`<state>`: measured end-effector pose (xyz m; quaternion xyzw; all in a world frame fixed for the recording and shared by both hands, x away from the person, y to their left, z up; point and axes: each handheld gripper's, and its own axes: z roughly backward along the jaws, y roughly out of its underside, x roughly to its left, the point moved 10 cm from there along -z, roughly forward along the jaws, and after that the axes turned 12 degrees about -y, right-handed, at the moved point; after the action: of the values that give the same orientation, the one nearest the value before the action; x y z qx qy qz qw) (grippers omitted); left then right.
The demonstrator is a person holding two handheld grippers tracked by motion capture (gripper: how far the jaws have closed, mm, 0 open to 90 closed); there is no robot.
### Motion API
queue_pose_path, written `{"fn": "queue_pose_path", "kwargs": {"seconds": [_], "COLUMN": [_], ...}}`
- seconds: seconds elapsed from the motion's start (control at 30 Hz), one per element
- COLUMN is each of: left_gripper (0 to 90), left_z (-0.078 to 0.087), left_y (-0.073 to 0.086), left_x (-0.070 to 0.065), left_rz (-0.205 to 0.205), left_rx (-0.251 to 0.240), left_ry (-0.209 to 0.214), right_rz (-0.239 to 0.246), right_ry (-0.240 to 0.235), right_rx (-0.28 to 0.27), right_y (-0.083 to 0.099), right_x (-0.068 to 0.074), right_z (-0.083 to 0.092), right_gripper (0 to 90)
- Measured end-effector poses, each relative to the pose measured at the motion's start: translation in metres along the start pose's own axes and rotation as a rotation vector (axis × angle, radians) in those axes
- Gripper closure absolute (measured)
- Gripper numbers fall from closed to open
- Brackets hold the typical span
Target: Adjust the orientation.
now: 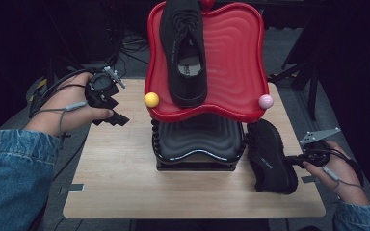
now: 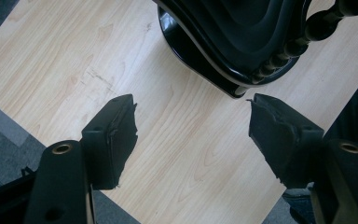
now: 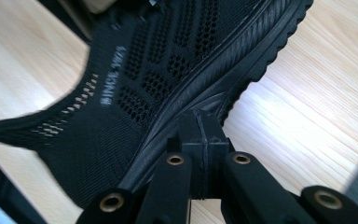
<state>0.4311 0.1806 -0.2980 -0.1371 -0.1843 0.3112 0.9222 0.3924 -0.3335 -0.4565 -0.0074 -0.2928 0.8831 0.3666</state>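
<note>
Over on the right side of the wooden table point(image 1: 125, 183), the right gripper point(image 1: 296, 160) sits low against a black shoe point(image 1: 270, 156), and in the right gripper view its jaws are pressed tight together, their tips right up against the ribbed sole edge of the shoe point(image 3: 168, 70). Whether any of the sole is actually pinched between those pads, I cannot tell; the pads meet with no gap showing. That shoe stands on the table just right of the black lower tier point(image 1: 197, 139) of the rack, tipped up on its side with the sole turned toward the person's right hand point(image 1: 337, 175).

Up on the red tray point(image 1: 236, 57), the top tier of the rack, the other black shoe point(image 1: 183, 48) lies flat with its opening facing up, heel toward the near rim, close to the yellow ball point(image 1: 151, 99). The pink ball point(image 1: 265, 101) marks the opposite near corner.

On the left, the left gripper point(image 1: 115, 119) hovers over the table's left edge, well apart from both shoes. The left gripper view has its jaws spread wide with bare wood between the pads point(image 2: 114, 140), holding nothing, and the black lower tier point(image 2: 242, 42) ahead of them
</note>
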Motion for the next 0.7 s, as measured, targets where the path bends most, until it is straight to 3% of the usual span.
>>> {"fn": "queue_pose_path", "kwargs": {"seconds": [0.13,0.23,0.37,0.67,0.7], "left_gripper": [31.0,31.4,31.6,31.4,31.4], "left_z": [-0.002,-0.004,-0.007,-0.012,-0.012], "left_y": [0.001,0.002,0.005,0.005,0.006], "left_x": [0.0,0.004,0.007,0.0,-0.001], "left_rz": [0.011,0.03,0.05,0.029,0.029], "left_rx": [-0.004,-0.015,-0.012,-0.008,-0.006], "left_ry": [0.011,0.021,0.026,0.038,0.039], "right_rz": [-0.032,-0.041,-0.043,0.002,0.001], "right_ry": [0.081,0.14,0.175,0.137,0.131], "right_rx": [0.049,0.024,-0.03,-0.023,-0.02], "right_y": [0.015,0.019,0.016,0.009,0.009], "right_x": [-0.019,-0.027,-0.021,0.003,0.005], "right_z": [0.007,0.024,0.046,0.051,0.052], "right_gripper": [90.0,90.0,90.0,89.9,85.2]}}
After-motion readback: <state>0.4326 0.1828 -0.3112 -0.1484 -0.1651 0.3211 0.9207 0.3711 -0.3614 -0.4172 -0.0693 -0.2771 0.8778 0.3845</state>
